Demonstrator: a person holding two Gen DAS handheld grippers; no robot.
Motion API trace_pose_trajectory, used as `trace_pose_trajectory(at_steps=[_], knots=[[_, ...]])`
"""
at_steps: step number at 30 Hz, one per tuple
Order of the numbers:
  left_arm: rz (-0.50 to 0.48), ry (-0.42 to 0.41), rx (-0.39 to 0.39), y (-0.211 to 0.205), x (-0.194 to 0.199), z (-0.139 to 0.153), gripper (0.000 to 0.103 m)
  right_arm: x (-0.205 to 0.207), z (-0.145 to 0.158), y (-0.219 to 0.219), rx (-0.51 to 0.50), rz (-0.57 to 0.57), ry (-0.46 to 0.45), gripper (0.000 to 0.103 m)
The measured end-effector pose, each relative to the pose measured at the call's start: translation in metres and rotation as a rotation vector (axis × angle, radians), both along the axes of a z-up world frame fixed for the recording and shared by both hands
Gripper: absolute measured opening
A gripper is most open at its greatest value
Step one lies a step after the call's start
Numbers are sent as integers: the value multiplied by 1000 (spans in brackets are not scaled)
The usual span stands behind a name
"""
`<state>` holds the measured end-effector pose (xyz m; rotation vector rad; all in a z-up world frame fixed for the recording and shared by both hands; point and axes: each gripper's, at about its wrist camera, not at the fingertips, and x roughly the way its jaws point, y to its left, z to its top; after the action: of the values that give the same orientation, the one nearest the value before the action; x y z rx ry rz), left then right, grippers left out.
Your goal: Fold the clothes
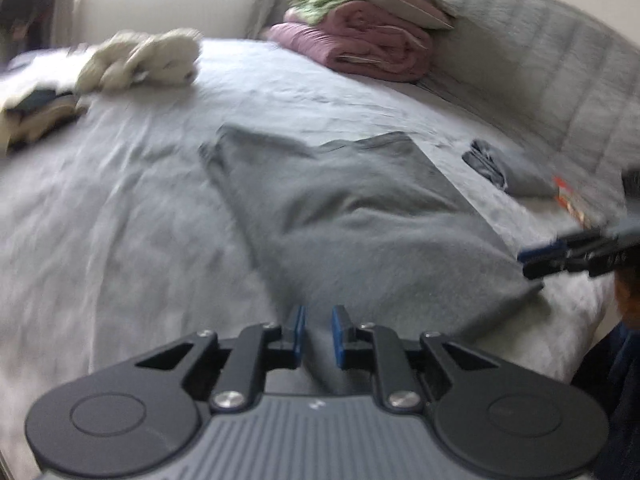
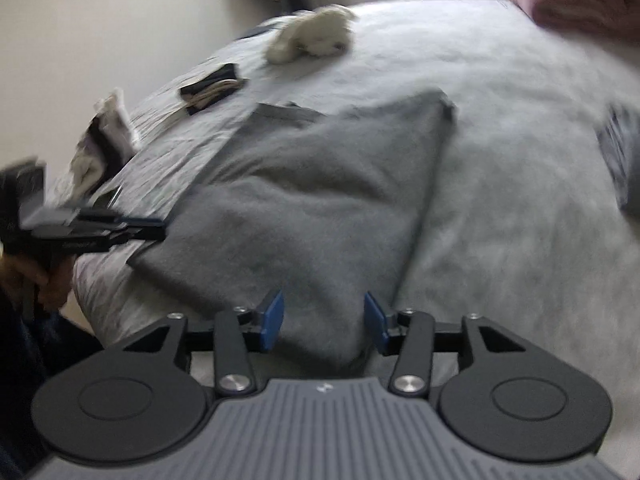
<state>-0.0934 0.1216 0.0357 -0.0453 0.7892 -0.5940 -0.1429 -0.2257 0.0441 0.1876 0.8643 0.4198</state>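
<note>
Left gripper [image 1: 319, 334] over near hem of grey garment [image 1: 352, 216] on bed [image 1: 120, 200], jaws narrowly parted, pinching nothing. Right gripper [image 2: 324, 326] spread wider, cloth between pads, unpressed. Fold likely just laid; next, probably regrasp an edge to fold again.

Grey garment [image 1: 360, 216], pink blanket [image 1: 360, 40]
</note>
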Motion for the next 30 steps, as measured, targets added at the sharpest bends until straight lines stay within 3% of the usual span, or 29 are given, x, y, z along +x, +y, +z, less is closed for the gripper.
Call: trace_pose_trajectory(at_steps=[3, 9, 16, 20, 24, 26, 28, 30], knots=[[26, 59, -59, 10, -4, -2, 24, -6, -8, -11, 60, -80, 64, 54], [45, 182, -163, 20, -11, -10, 34, -13, -23, -27, 343, -168, 171, 55], [74, 339, -308, 34, -3, -23, 39, -6, -39, -47, 537, -250, 244, 53], [80, 352, -314, 31, -1, -25, 39, -4, -37, -44, 533, -244, 226, 51], [86, 352, -320, 30, 0, -24, 35, -3, -38, -43, 504, -251, 218, 32], [93, 348, -312, 30, 0, -25, 34, -2, -40, -44, 503, -259, 220, 28], [102, 342, -297, 30, 1, -25, 15, -2, -39, -44, 497, -261, 214, 24], [114, 331, -281, 29, 0, -25, 11, -2, -38, -43, 477, -260, 201, 19]])
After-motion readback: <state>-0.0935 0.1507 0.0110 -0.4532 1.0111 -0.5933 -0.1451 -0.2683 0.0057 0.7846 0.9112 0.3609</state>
